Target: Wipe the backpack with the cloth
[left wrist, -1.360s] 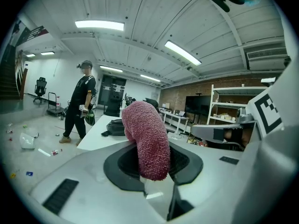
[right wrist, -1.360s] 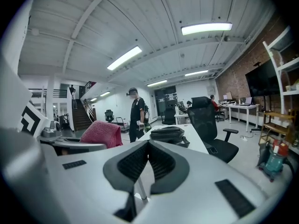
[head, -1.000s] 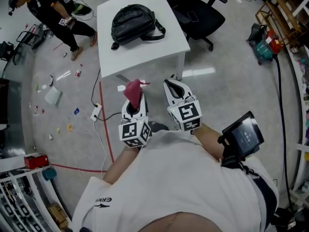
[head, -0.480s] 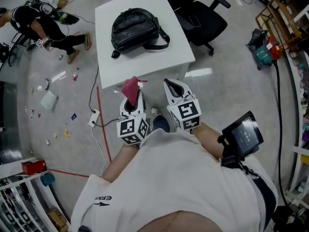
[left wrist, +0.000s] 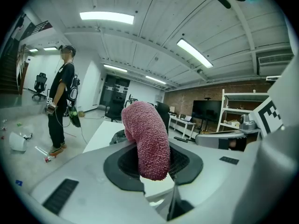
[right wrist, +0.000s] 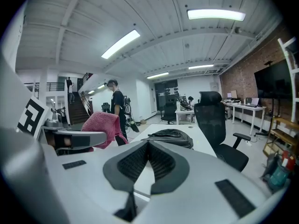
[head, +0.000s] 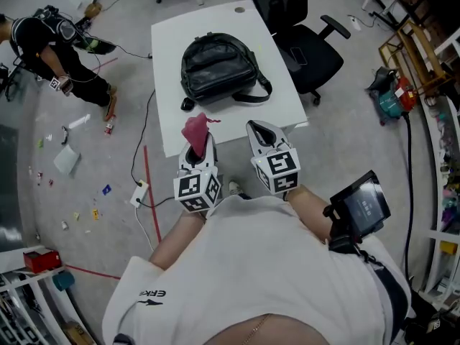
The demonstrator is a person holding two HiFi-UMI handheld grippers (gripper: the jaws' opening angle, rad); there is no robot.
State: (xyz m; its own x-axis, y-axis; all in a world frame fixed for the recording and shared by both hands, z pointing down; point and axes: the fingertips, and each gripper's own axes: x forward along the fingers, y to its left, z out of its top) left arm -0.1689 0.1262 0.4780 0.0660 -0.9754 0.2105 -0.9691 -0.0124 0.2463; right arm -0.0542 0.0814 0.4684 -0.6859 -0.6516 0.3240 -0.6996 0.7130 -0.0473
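Open workshop, concrete floor: white worktop (head: 215, 20) is sitting at 12 o'clock with the black backpack (head: 219, 67) lying on it. Jaws of the left gripper (head: 199, 146) are clamping the pink cloth (head: 195, 130). Jaws of the right gripper (head: 260, 131) are sitting together, empty. Both are hovering short of the worktop, so cloth is in hand and wiping looks not yet begun.

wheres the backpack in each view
Head view: backpack upper centre, lying on the white table.
Left gripper view: only a dark edge shows, left of the cloth.
Right gripper view: centre, just above the jaws.
Shared landmark: the white table.
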